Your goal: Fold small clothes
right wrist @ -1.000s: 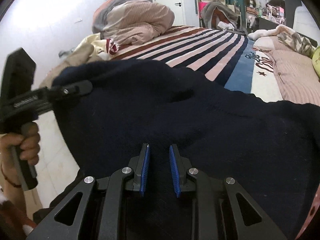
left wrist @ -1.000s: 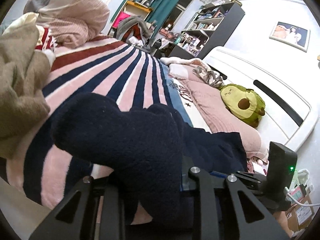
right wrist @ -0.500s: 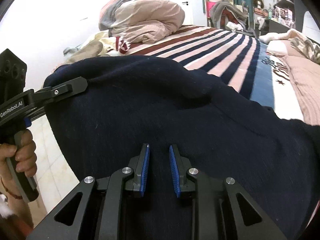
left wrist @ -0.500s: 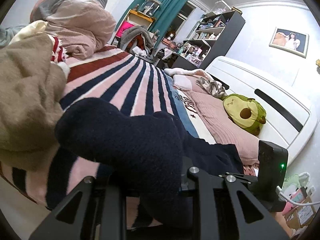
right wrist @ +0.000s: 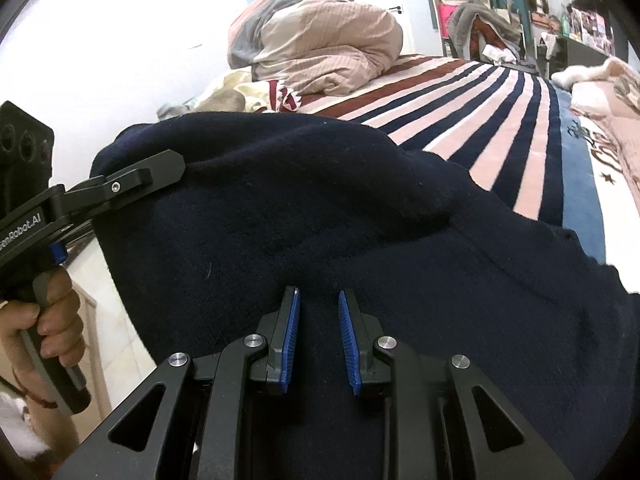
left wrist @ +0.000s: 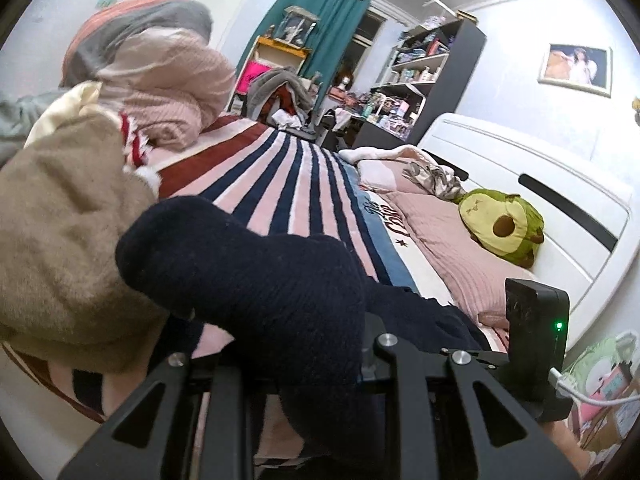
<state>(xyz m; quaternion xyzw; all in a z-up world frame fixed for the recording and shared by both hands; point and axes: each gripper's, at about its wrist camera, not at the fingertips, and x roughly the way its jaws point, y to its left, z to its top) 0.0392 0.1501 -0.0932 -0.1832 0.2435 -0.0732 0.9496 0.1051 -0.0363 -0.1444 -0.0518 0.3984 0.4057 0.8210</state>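
The right gripper [right wrist: 318,338] has its blue-padded jaws parted with a narrow gap, and nothing is pinched between them; the navy knit garment [right wrist: 340,216] lies directly under and ahead of the tips, which seem to hover at or just on its surface, though contact cannot be told for sure. The left gripper [right wrist: 160,170], seen from the right wrist, is clamped on the garment's far left edge, lifting a fold there; in its own view the jaws are buried under a thick roll of the same dark cloth [left wrist: 256,280], so the pads themselves are hidden.

The garment looks like a soft, fuzzy, fairly thick knit; I judge it light but limp, prone to sag and bunch between two holds, and grippy rather than slippery against the ribbed pads. The best hold is probably on an edge or hem corner, not mid-panel, where only one layer might come up.

Beyond the jaws it spreads over the striped bedspread [right wrist: 500,120] near the bed's edge; farther off a tan plush heap [left wrist: 60,240] sits left, and a rolled duvet [right wrist: 320,44] lies beyond.
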